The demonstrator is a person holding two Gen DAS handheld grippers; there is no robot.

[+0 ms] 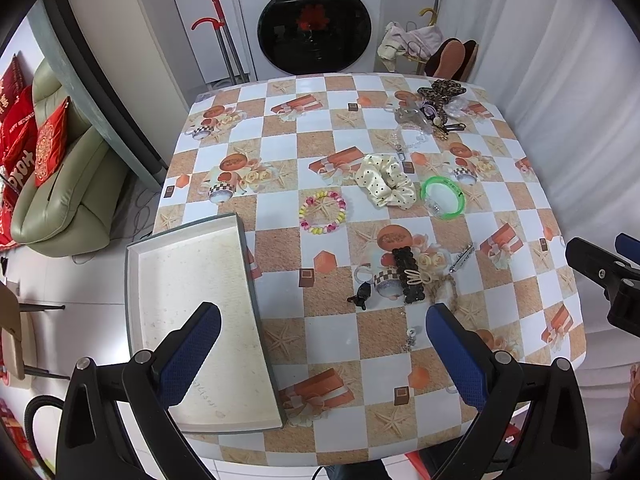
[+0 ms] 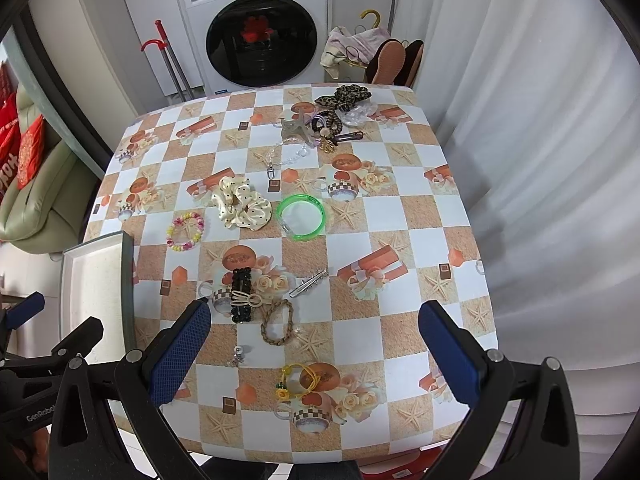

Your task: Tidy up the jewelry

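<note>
Jewelry lies scattered on the checkered table (image 1: 332,344). A green bangle (image 1: 443,197) (image 2: 300,214), a cream dotted scrunchie (image 1: 385,180) (image 2: 240,202), a pastel bead bracelet (image 1: 322,212) (image 2: 185,230), a black hair clip (image 1: 408,276) (image 2: 241,294), a braided cord bracelet (image 2: 277,323), a silver clip (image 2: 308,280) and a yellow charm string (image 2: 298,378) lie loose. An empty grey tray (image 1: 192,312) (image 2: 94,296) sits at the table's left edge. My left gripper (image 1: 323,354) is open above the tray's right rim. My right gripper (image 2: 315,354) is open above the near table.
A pile of hair ties with a leopard bow (image 1: 440,94) (image 2: 342,98) sits at the far right corner. A washing machine (image 1: 312,20) stands behind the table, a sofa (image 1: 60,184) to the left, a white curtain (image 2: 540,120) to the right.
</note>
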